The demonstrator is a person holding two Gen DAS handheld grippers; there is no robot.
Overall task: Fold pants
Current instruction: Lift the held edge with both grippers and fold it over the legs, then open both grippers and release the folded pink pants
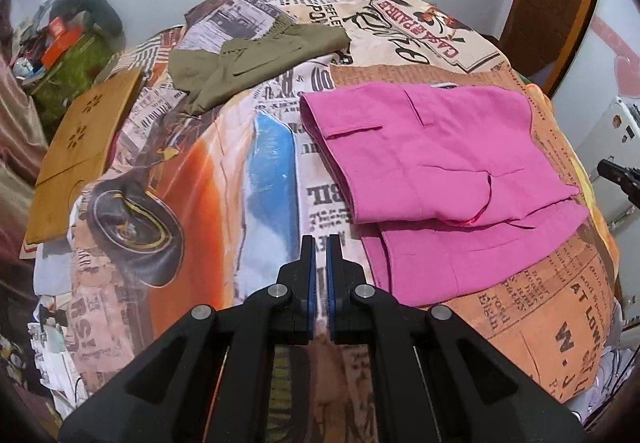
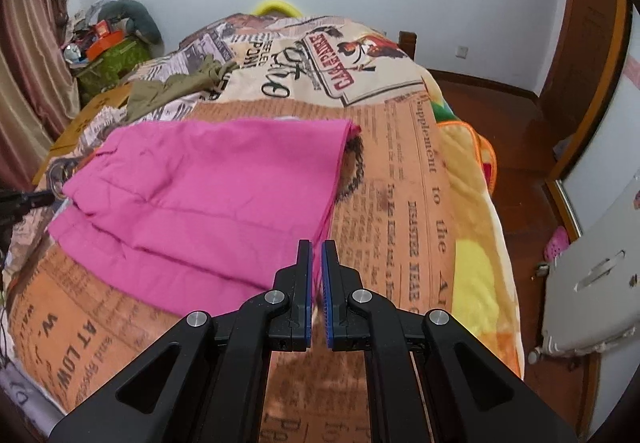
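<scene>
The left claw [image 1: 321, 243] is seen closed and empty over the bed [image 1: 560, 299], the pink pants [image 1: 440, 155] lying just to its right, partly folded, long axis running across. The right claw [image 2: 317, 248], likewise closed and empty, is judged nearer, above the pants' near right corner.

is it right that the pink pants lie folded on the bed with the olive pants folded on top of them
Not quite. The pink pants do lie folded on the bed, but the olive pants lie apart from them, farther up the bed, crumpled rather than stacked. The left wrist view shows the gap.
</scene>
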